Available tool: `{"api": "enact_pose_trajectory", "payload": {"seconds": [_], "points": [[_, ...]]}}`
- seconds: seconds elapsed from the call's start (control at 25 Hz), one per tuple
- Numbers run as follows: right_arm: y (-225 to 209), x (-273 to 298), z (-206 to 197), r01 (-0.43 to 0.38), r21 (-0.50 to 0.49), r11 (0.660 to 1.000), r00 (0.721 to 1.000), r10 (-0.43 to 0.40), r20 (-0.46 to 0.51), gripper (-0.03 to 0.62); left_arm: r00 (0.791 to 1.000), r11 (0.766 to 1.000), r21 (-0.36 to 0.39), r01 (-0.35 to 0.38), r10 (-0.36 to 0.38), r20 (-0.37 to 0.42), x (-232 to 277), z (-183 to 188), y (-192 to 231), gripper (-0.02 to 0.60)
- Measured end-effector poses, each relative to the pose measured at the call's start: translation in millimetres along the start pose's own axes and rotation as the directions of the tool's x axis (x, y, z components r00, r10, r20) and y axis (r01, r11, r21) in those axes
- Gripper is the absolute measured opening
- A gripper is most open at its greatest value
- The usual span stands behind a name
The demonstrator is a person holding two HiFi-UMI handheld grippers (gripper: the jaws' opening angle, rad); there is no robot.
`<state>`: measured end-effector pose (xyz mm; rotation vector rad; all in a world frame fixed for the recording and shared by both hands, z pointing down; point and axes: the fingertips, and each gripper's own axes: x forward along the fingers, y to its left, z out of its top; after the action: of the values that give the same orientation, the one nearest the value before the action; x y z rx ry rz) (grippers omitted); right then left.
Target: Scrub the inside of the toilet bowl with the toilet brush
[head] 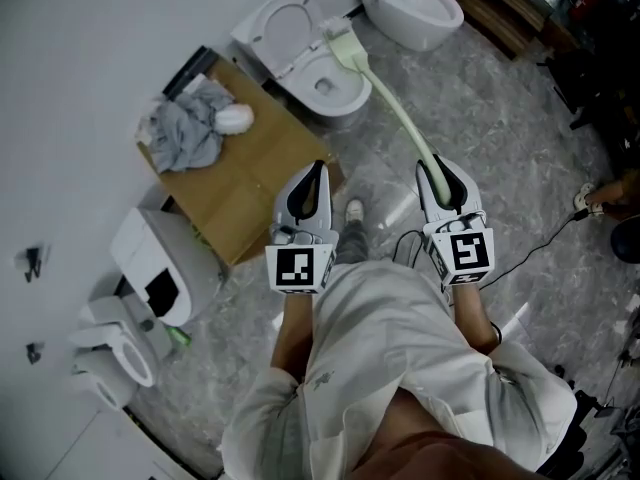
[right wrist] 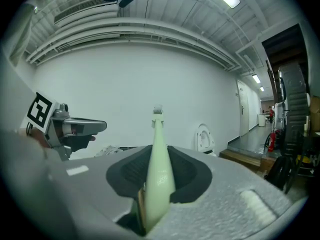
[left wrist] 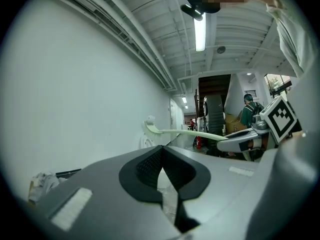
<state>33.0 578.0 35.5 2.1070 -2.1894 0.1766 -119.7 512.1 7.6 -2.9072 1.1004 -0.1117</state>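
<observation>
Nearest the camera, a person in a white shirt held both tools out over a grey marbled floor. The left gripper had its jaws brought together at the tips with nothing between them; its own view showed the pads meeting and only floor behind. Just beside it, the right gripper was clamped on the thick end of the toilet brush, and in the right gripper view the pale green handle filled the gap between the jaws and ran straight out ahead. The handle stretched away and to the left from that gripper, with the brush head ending near the far rim of the toilet bowl, whose lid stood open. From the left gripper view the brush appeared raised in the air above the toilet rather than down in the bowl; contact could not be told. Left of the bowl sat a cardboard box with a crumpled grey cloth on top. A second toilet stood farther off, against the white wall.
</observation>
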Motion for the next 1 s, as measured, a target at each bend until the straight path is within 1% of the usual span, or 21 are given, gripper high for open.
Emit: {"api": "enact_pose_trajectory", "payload": {"seconds": [0.24,0.48,0.88,1.0], "points": [[-8.0,60.0,9.4,0.007,-0.003,1.0,1.0,-0.007,-0.009,0.092,1.0,1.0,-0.02,0.019,-0.02,-0.021,47.5,-4.9,38.3,0.017],[-17.2,111.0,10.1,0.034,-0.003,0.999,0.999,-0.034,-0.029,0.092,0.998,0.998,-0.039,0.044,-0.045,-0.032,91.8,-10.2,74.0,0.017],[-33.1,192.4,8.4,0.06,-0.013,0.998,0.997,-0.061,-0.048,0.092,0.995,0.993,-0.067,0.093,-0.094,-0.021,164.3,-30.3,124.3,0.017],[-41.5,211.9,9.1,0.057,-0.022,0.998,0.998,-0.058,-0.039,0.092,0.996,0.993,-0.078,0.092,-0.093,-0.009,183.8,-33.7,133.2,0.017]]}}
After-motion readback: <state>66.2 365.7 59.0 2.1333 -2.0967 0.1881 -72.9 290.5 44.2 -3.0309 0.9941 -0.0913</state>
